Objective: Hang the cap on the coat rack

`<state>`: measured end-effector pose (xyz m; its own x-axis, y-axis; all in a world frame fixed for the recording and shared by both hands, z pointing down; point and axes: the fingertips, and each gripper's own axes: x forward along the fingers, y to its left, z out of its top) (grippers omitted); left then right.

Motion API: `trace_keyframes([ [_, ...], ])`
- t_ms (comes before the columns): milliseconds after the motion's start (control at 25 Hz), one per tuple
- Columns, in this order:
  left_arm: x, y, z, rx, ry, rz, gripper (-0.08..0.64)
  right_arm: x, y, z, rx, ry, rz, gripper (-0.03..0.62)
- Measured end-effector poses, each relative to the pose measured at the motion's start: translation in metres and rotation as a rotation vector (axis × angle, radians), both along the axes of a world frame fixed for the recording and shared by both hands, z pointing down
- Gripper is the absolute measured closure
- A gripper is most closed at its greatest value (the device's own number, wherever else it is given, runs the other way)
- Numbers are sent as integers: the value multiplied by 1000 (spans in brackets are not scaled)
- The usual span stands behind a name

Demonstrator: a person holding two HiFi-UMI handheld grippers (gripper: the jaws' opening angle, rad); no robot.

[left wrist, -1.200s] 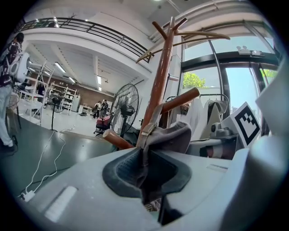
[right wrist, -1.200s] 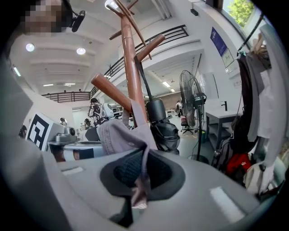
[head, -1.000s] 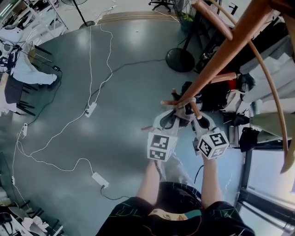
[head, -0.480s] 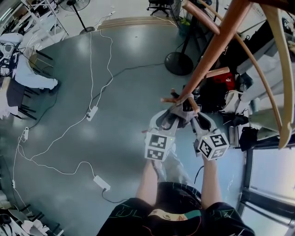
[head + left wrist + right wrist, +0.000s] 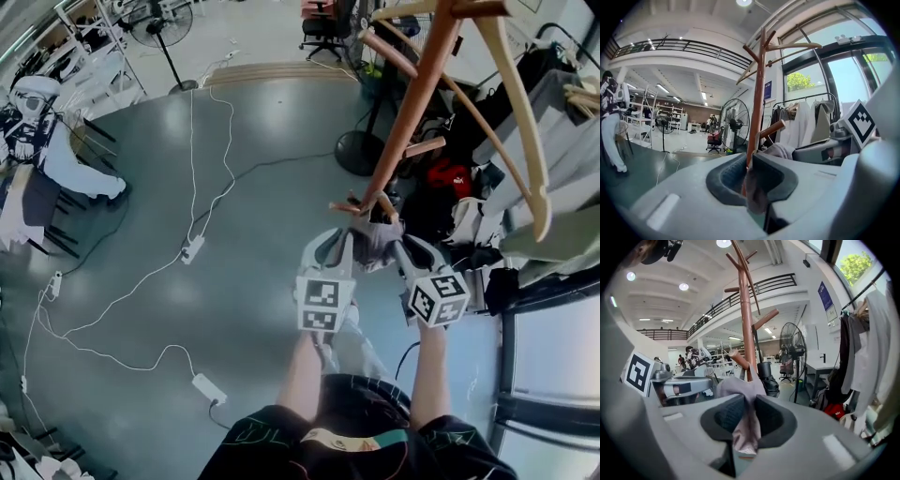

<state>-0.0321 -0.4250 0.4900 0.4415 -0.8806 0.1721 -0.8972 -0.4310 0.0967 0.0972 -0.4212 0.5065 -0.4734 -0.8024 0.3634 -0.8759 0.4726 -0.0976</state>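
A grey cap (image 5: pixel 375 234) hangs between my two grippers, draped against a low peg (image 5: pixel 349 206) of the wooden coat rack (image 5: pixel 412 103). My left gripper (image 5: pixel 342 238) has a fold of the cap (image 5: pixel 757 197) between its pads, and its jaws are closing on it. On the other side, my right gripper (image 5: pixel 398 246) is shut on the cap's cloth (image 5: pixel 745 427), which bulges over the jaws towards the rack's pole (image 5: pixel 746 324). In the left gripper view the pole (image 5: pixel 757 93) rises straight ahead of the jaws.
A round black fan base (image 5: pixel 358 150) stands behind the rack. White cables and power strips (image 5: pixel 192 248) run across the grey floor at left. Bags and clothes (image 5: pixel 450 187) pile up at right beside a garment rail (image 5: pixel 562 94). A person (image 5: pixel 47 141) stands far left.
The head view has tilted up, so the rack's arms sit higher and more of the room shows. Both grippers stay at the low peg with the cap between them.
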Motion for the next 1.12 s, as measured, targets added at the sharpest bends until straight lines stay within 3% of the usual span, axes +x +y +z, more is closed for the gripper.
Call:
trace_keyframes([
  [120,-2,8,-16,23,2,-18,529,2,12,-8,-5,12,-19,508],
  [240,5,6,-37,74,-1,-16,535,11,13,-26,32,-35,-15,508],
  [360,9,6,-60,133,-9,-8,540,17,12,-55,116,-81,13,509],
  [520,18,10,-83,189,-34,13,545,28,15,-105,272,-235,73,582],
  [720,13,5,-109,257,-29,-39,549,31,8,-131,368,-162,78,589],
  [960,-5,10,-135,314,-2,-95,549,22,10,-151,422,-161,58,589],
  [1120,-15,15,-131,308,42,-129,551,15,11,-149,432,-165,53,589],
])
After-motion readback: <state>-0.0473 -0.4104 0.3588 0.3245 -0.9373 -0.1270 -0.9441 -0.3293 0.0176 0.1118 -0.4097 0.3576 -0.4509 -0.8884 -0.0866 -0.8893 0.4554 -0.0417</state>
